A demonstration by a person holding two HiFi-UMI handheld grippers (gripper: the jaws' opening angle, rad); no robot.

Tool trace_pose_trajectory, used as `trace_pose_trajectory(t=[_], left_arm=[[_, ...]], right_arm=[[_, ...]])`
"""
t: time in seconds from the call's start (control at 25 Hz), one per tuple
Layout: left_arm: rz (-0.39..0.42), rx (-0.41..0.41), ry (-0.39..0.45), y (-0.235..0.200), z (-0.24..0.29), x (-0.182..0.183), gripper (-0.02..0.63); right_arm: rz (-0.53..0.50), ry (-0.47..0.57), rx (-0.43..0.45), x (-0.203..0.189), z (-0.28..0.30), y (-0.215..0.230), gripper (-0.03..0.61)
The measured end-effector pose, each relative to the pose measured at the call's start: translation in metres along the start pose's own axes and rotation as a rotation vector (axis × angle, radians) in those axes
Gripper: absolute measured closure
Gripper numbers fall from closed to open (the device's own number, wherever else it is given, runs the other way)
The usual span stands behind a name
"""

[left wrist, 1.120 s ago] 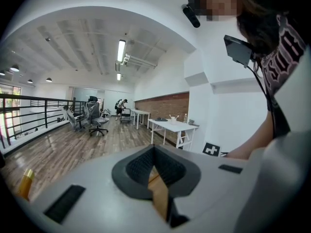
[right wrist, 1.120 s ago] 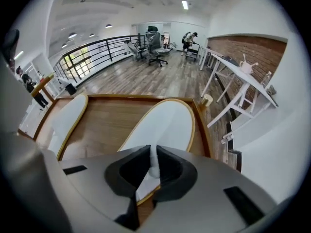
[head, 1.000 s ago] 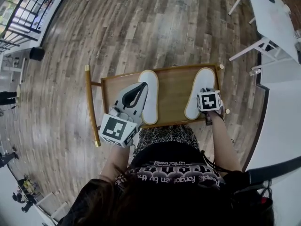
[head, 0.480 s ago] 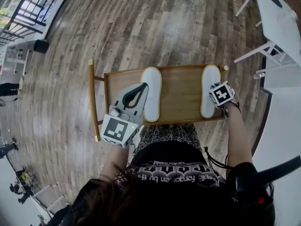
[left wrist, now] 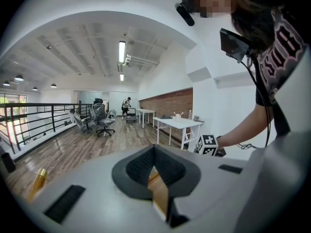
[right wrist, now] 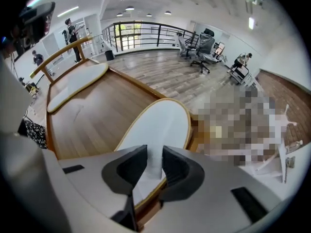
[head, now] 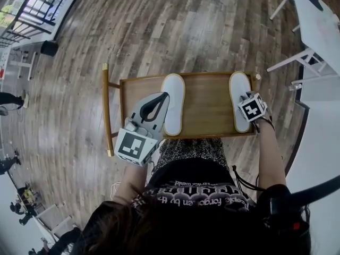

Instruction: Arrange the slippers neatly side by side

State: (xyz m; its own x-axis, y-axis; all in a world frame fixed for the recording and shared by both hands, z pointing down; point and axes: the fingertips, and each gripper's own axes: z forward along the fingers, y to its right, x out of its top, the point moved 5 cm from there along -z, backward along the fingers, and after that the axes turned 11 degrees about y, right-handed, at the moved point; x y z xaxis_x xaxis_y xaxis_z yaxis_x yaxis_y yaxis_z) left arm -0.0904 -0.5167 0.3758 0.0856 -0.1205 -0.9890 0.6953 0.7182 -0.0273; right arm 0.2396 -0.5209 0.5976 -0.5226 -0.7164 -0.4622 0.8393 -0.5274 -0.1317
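Two white slippers lie soles-up on a low wooden table (head: 204, 102). The left slipper (head: 173, 104) lies lengthwise left of the middle. My left gripper (head: 161, 96) hovers just left of it, shut and empty; in the left gripper view its tips (left wrist: 154, 152) meet. The right slipper (head: 238, 97) lies lengthwise at the table's right end, roughly parallel to the left one, with a wide gap between them. My right gripper (head: 245, 96) is at its near half. Its jaws (right wrist: 154, 166) are opening, a raised white fold of the right slipper (right wrist: 160, 125) still filling the gap between the pads.
A wooden rail (head: 107, 110) runs along the table's left side. Plank floor surrounds the table. A white desk (head: 319, 25) stands at the upper right, a black railing (head: 32, 15) at the upper left. The person's lap lies against the table's near edge.
The right gripper has carried the right slipper rightward to the table's end and turned it from slanted to straight. The left gripper and left slipper have stayed put.
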Motion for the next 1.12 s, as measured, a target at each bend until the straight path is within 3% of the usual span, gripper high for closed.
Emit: trace_pose_trajectory(t=[0.16, 0.32, 0.44, 0.64, 0.8, 1.0, 1.12], left_arm=[[-0.014, 0.009, 0.008, -0.003, -0.006, -0.003, 0.617], [-0.003, 0.023, 0.002, -0.006, -0.009, -0.006, 0.617], [-0.028, 0.027, 0.019, -0.005, -0.01, -0.002, 0.617], [-0.027, 0.049, 0.029, -0.012, -0.022, -0.004, 0.617], [-0.024, 0.075, 0.031, -0.022, -0.03, -0.008, 0.617], [-0.068, 0.054, 0.035, -0.025, -0.033, -0.013, 0.617], [-0.058, 0.029, 0.046, -0.027, -0.036, -0.017, 0.617]], right_arm=[[0.166, 0.038, -0.021, -0.004, -0.008, 0.003, 0.489], [0.19, 0.062, -0.05, -0.006, -0.013, 0.005, 0.483], [0.281, 0.14, -0.07, -0.004, -0.022, 0.01, 0.422], [0.422, 0.2, -0.12, -0.007, -0.047, 0.011, 0.391], [0.639, 0.356, -0.046, 0.033, -0.087, -0.025, 0.391], [0.493, 0.4, 0.12, 0.115, -0.072, -0.135, 0.391], [0.497, 0.397, 0.195, 0.151, -0.052, -0.184, 0.391]])
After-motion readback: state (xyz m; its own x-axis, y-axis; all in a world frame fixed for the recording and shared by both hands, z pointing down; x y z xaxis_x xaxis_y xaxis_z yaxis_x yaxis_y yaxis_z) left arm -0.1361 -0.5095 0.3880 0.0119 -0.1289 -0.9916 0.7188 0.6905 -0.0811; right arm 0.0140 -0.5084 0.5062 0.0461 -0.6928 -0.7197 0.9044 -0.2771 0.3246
